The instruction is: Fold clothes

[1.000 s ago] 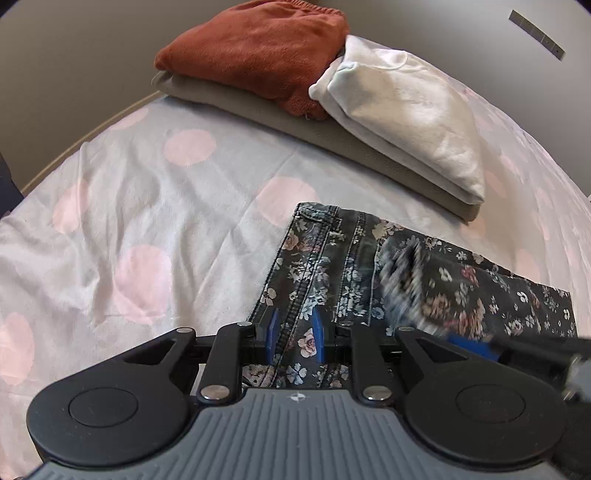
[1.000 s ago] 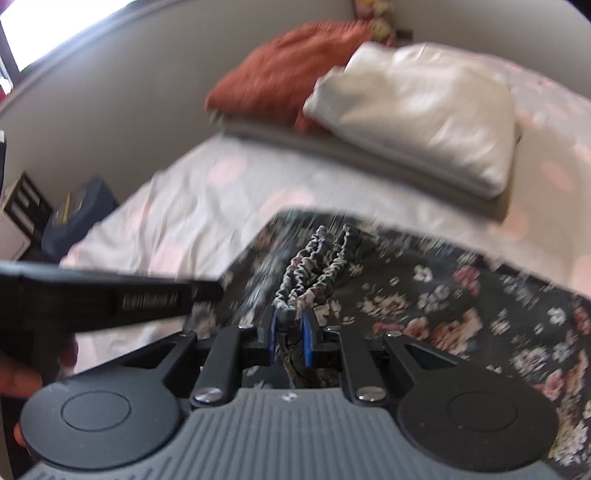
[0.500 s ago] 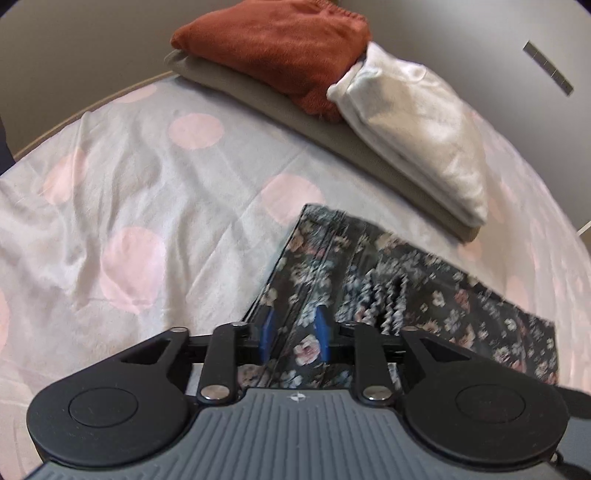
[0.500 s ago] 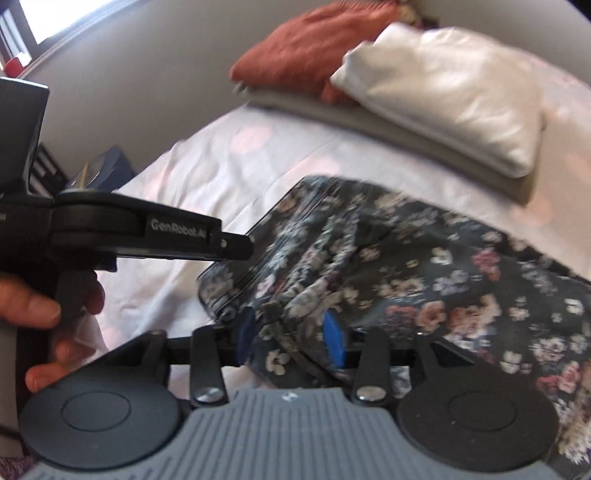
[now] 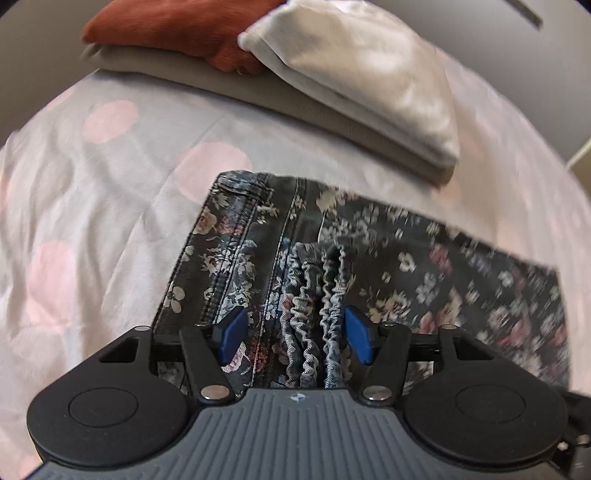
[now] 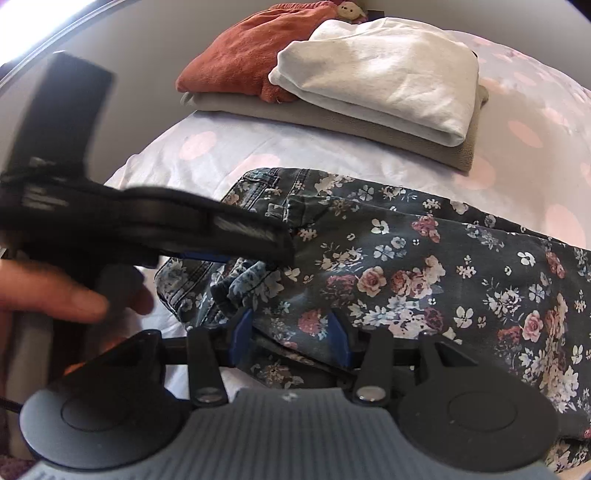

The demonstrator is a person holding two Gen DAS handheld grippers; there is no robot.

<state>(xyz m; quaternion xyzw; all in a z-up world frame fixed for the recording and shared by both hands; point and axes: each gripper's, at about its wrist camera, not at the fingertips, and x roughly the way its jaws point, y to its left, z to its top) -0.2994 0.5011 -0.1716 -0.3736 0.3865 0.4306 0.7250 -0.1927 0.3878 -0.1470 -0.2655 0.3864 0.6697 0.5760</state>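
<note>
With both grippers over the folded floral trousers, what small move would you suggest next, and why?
Probably lift both clear. The left gripper is opening, the right gripper stands open, neither pinching the floral trousers, which lie folded on the bedsheet, ready for the folded pile.

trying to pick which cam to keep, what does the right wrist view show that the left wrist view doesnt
Only the right wrist view shows the left gripper from the side, the person's hand on its handle, and the right gripper, open over the floral trousers.

Only the left wrist view shows the left gripper's blue pads, opening, apart from the gathered waistband between them.

Both show the floral trousers, the rust, white and grey folded pile, and the dotted sheet.
</note>
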